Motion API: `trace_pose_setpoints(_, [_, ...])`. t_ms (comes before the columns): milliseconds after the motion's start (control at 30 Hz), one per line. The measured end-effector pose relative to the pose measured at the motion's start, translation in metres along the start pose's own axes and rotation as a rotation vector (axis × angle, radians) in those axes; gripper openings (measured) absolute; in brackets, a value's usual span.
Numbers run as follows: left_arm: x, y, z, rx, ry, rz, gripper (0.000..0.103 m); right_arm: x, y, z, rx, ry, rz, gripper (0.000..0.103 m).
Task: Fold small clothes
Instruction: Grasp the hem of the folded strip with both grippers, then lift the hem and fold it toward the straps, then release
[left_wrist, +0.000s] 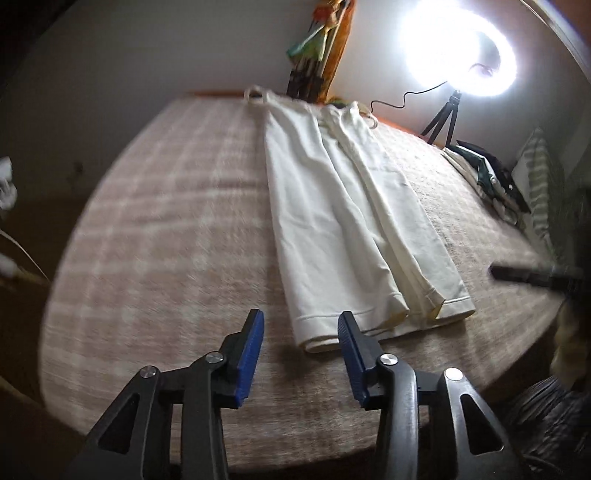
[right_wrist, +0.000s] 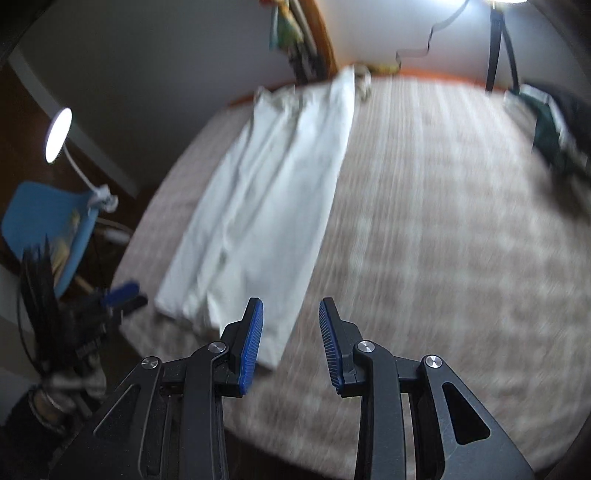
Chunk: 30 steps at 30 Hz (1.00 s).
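Note:
Cream-white trousers (left_wrist: 351, 221) lie folded lengthwise on the plaid-covered bed (left_wrist: 166, 221), waistband far, hems near. My left gripper (left_wrist: 301, 325) hovers open just in front of the near hem, blue pads apart, nothing between them. In the right wrist view the same trousers (right_wrist: 266, 206) lie left of centre. My right gripper (right_wrist: 291, 314) hangs open over the bedcover beside the trousers' near right corner, with nothing between its pads. The other gripper's blue pad (right_wrist: 120, 293) shows at the bed's left edge.
A bright ring light on a tripod (left_wrist: 458, 48) stands at the far right corner. A pile of dark and light clothes (left_wrist: 487, 173) lies on the bed's right side. A blue chair (right_wrist: 48, 225) and a lamp (right_wrist: 57, 134) stand left of the bed.

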<state>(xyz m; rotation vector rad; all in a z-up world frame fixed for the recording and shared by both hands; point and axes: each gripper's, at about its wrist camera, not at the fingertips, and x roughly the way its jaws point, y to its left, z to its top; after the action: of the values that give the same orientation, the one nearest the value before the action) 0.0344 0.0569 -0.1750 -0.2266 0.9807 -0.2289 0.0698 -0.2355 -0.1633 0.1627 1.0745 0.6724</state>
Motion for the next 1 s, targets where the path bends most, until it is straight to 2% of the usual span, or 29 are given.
trace_pose_setpoints(100, [0.011, 0.000, 0.001, -0.034, 0.038, -0.038, 0.043, 0.011, -0.002, -0.010, 0.017, 0.025, 0.038, 0.030])
trace_pose_setpoints(267, [0.018, 0.004, 0.001, -0.106, 0.057, -0.082, 0.041, 0.024, -0.005, -0.014, 0.025, 0.050, 0.072, 0.030])
trace_pose_setpoints(533, [0.025, 0.002, 0.007, -0.102, 0.060, -0.077, 0.010, 0.036, -0.003, -0.016, -0.015, 0.057, 0.096, 0.029])
trace_pose_setpoints(600, [0.025, 0.002, 0.008, -0.108, 0.056, -0.080, 0.003, 0.039, -0.005, -0.016, -0.002, 0.058, 0.111, 0.020])
trace_pose_setpoints(633, [0.024, 0.002, 0.009, -0.116, 0.054, -0.084, 0.002, 0.041, -0.008, -0.015, 0.009, 0.070, 0.127, 0.008])
trace_pose_setpoints(733, [0.012, 0.007, 0.010, -0.162, 0.027, -0.126, 0.002, 0.038, -0.018, -0.016, 0.065, 0.070, 0.180, 0.005])
trace_pose_setpoints(833, [0.006, 0.008, 0.010, -0.161, 0.006, -0.125, 0.002, 0.024, -0.026, -0.016, 0.104, 0.030, 0.239, 0.004])
trace_pose_setpoints(1000, [0.023, 0.009, 0.008, -0.196, 0.061, -0.133, 0.001, 0.034, -0.026, -0.020, 0.092, 0.065, 0.215, 0.004])
